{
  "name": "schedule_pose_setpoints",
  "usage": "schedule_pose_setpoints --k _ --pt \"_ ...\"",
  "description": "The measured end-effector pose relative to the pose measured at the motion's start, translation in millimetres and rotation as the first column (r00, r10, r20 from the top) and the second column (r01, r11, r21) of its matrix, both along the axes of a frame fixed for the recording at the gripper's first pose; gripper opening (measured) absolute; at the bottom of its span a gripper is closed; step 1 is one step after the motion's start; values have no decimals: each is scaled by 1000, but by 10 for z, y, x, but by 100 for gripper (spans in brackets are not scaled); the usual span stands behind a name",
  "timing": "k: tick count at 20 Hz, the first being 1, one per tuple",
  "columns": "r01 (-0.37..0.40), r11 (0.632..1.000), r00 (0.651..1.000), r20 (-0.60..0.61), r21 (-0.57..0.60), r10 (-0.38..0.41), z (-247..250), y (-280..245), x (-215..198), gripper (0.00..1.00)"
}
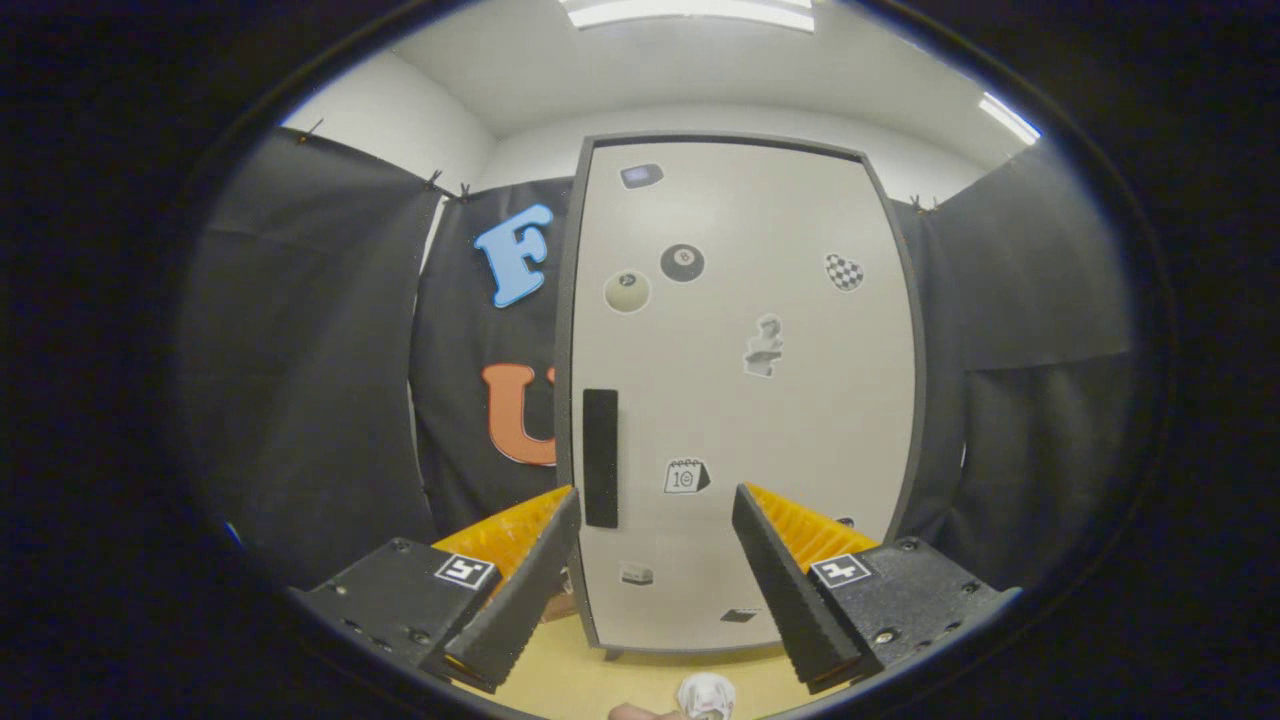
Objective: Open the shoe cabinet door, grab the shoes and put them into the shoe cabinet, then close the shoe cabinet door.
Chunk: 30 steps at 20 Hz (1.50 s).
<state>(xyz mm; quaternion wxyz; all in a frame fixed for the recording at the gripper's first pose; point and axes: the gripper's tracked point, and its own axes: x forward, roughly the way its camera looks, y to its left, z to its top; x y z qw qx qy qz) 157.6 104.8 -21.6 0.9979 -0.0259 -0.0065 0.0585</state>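
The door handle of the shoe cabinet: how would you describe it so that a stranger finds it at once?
Start from the tall pale shoe cabinet standing before the black cloth wall, its door shut. The handle is a dark upright bar near the door's left edge, just beyond the open gripper. Unlike the small stickers scattered over the door, it is long, plain and black.

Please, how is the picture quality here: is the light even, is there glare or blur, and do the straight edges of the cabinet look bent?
Gripper view: even ceiling light, no strong glare; the cabinet door and its handle look sharp; fisheye distortion bows the door's edges outward; the open tongs are crisp, empty.
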Motion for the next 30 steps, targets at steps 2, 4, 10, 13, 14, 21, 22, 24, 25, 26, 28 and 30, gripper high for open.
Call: schedule_pose_setpoints --k 2,4,10,13,14,21,22,24,25,26,28,30 --pt "-15 1000 1000 2 10 15 -33 146 144 99" --pt "-41 999 999 12 7 41 -44 319 291 99" --pt "-20 1000 1000 8 -17 20 -90 483 874 100" --pt "9 999 1000 1 -33 -9 -152 432 1119 98" --pt "15 999 1000 -11 -40 -16 -183 416 1170 98" --pt "0 1000 1000 -26 -7 0 -93 475 1161 35" --pt "2 1000 1000 -30 -13 -3 -93 464 1152 33" --pt "-12 1000 999 -45 -12 11 -92 467 1109 30" --pt "-26 1000 998 -50 -11 25 -59 473 1066 29" --pt "-42 999 998 -54 -7 41 -26 478 1008 29" --pt "-75 997 995 -72 1 75 -25 465 881 28" --pt "-105 995 991 -80 -3 104 -23 435 772 28"
